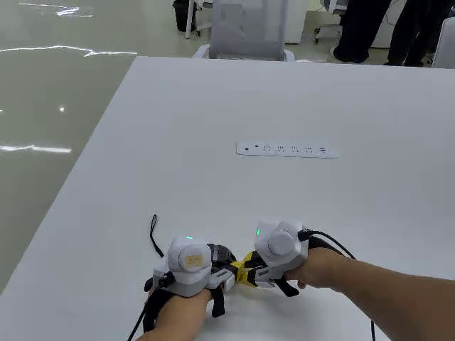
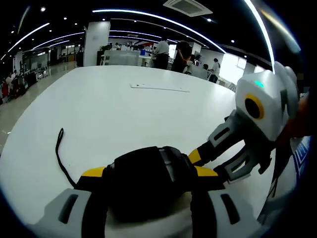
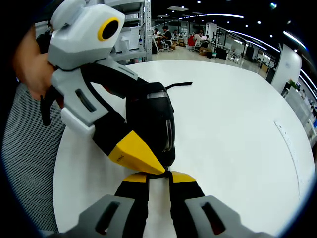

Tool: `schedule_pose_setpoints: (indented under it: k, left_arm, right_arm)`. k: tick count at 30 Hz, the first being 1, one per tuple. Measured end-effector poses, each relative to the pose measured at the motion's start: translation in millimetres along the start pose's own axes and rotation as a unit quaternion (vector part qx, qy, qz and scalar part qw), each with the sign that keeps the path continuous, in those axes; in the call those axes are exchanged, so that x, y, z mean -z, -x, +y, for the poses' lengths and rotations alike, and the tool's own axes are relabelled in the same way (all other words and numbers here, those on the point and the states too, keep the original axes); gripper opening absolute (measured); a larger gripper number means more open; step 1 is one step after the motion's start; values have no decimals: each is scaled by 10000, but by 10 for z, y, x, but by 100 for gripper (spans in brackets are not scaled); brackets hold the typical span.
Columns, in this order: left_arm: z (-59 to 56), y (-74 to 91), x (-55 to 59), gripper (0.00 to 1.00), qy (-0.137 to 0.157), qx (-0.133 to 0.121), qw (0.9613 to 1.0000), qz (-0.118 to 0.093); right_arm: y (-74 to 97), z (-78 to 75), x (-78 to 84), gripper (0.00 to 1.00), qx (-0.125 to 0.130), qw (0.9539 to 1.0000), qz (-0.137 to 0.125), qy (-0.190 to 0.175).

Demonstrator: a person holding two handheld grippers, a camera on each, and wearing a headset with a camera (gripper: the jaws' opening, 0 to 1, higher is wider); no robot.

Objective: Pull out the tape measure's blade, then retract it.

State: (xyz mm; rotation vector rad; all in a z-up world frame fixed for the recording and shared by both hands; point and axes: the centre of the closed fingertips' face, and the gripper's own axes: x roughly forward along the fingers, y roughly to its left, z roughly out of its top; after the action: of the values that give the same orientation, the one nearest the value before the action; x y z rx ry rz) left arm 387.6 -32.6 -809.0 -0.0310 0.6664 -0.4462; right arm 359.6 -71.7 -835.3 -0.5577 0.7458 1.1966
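While tight on tape measure (image 3: 153, 119), left tool (image 2: 148, 172); right tool (image 3: 159, 176), blade (image 3: 166, 171).

White tongs (image 3: 168, 176), yellow-tipped black jaws

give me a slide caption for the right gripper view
Left gripper clamps the black tape measure at the white table while the right gripper pinches at its near edge.

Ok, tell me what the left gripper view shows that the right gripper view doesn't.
The left gripper view adds the right hand-held gripper's white body at the right. The right gripper view adds the left hand-held gripper's white body, a grey mesh surface, and its own jaws pinched at the case's mouth. Both share the tape measure clamped in the left jaws, its black strap, the power strip and the white table.
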Motion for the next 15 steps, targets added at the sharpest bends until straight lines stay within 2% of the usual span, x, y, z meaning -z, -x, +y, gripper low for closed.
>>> schedule_pose_setpoints:
  k: [4,6,9,12,15]
  left_arm:
    - [-11,6,21,65,-180,140,9997,122]
    - [-12,15,28,65,-221,179,9995,146]
    - [-10,46,32,63,-384,261,9988,178]
    - [-2,72,30,63,-500,333,9980,191]
    - [44,128,-21,71,-486,400,9979,118]
  right_arm:
    - [19,-6,14,17,151,9999,24,-43]
    - [28,6,18,22,162,9998,55,-44]
    - [54,52,61,37,137,9998,150,-91]
    - [105,55,103,40,193,9996,141,-119]
    - [179,9,112,46,374,9989,46,-293]
